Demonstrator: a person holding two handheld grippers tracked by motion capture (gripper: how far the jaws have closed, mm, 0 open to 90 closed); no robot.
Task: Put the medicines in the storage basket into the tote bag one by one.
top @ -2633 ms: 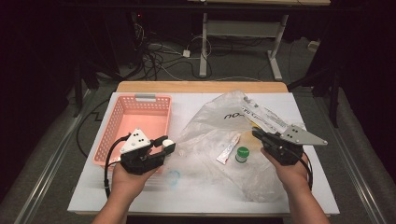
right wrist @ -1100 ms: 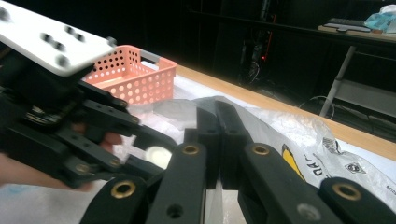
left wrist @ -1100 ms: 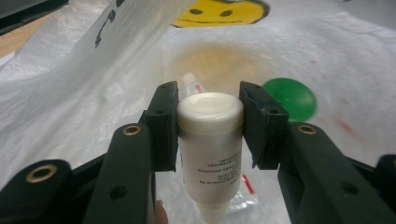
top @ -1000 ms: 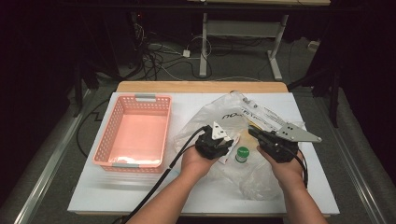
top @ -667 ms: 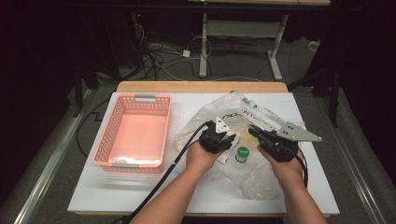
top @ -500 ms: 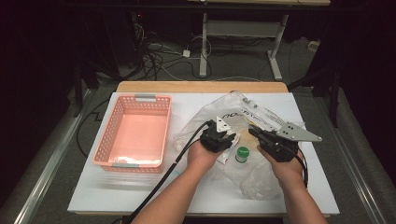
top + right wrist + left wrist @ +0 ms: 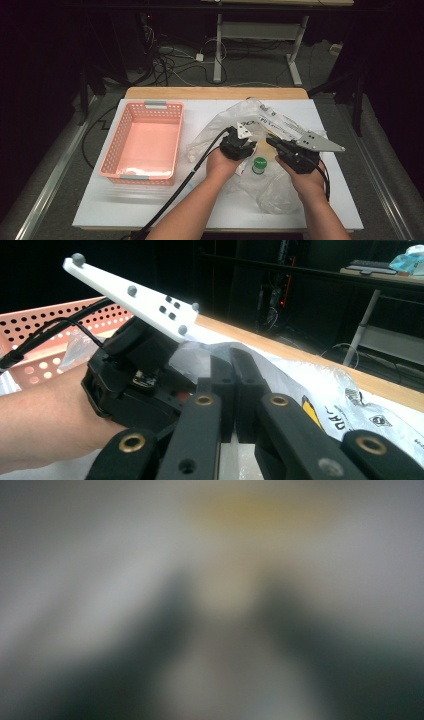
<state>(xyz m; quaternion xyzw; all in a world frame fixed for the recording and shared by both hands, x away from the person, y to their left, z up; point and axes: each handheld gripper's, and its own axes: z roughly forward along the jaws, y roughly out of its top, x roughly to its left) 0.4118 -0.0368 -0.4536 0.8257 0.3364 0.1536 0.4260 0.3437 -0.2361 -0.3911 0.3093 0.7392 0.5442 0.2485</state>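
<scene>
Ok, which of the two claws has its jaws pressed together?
The right claw: in its own view the two black jaws meet with a fold of the clear plastic bag pinched between them. The left claw's jaws show a gap in its blurred view.

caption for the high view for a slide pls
Two hand-held grippers work a clear plastic bag beside a pink basket: left gripper reaching in, right gripper pinching the film.

left tool [image 7: 246, 145] moved from pink basket [image 7: 145, 142] to plastic bag [image 7: 235, 117]
</scene>
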